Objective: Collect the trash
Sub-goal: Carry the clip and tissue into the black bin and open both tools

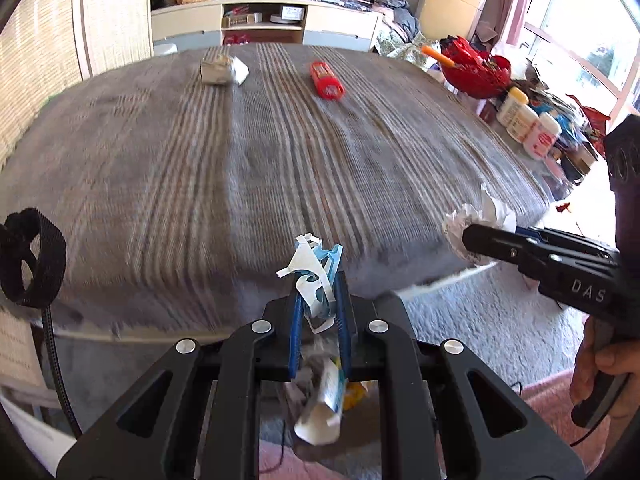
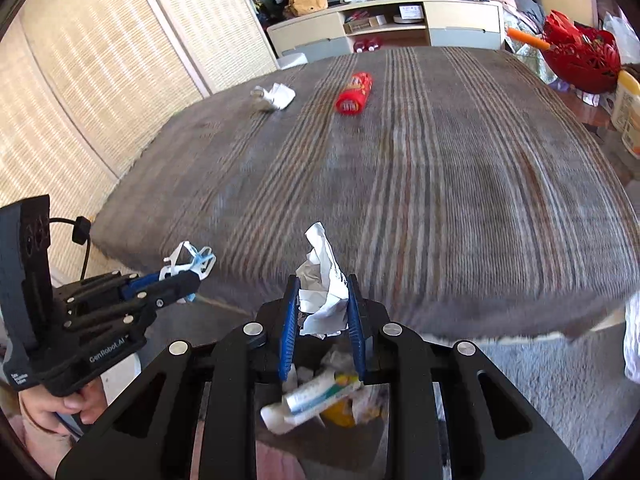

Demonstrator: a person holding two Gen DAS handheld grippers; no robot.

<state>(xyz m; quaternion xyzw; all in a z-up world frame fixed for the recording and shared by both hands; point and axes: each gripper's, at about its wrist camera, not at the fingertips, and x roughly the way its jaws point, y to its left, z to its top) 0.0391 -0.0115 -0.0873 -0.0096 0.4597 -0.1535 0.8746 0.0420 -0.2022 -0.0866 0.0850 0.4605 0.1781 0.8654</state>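
My left gripper (image 1: 318, 280) is shut on a torn white and blue plastic scrap (image 1: 310, 270), held off the near edge of the striped bed (image 1: 280, 152). It also shows in the right wrist view (image 2: 188, 270). My right gripper (image 2: 323, 300) is shut on a crumpled white paper (image 2: 324, 292), also seen in the left wrist view (image 1: 476, 220). Below both grippers is a trash bin holding a white tube (image 2: 308, 400) and other scraps. On the far part of the bed lie a crumpled wrapper (image 1: 223, 69) and a red snack packet (image 1: 326, 80).
A red basket (image 1: 478, 68) and several white bottles (image 1: 528, 124) crowd a side table at the right. A TV cabinet (image 1: 264, 24) stands behind the bed. A woven screen (image 2: 100, 80) lines the left. Grey carpet (image 1: 480, 320) lies in front.
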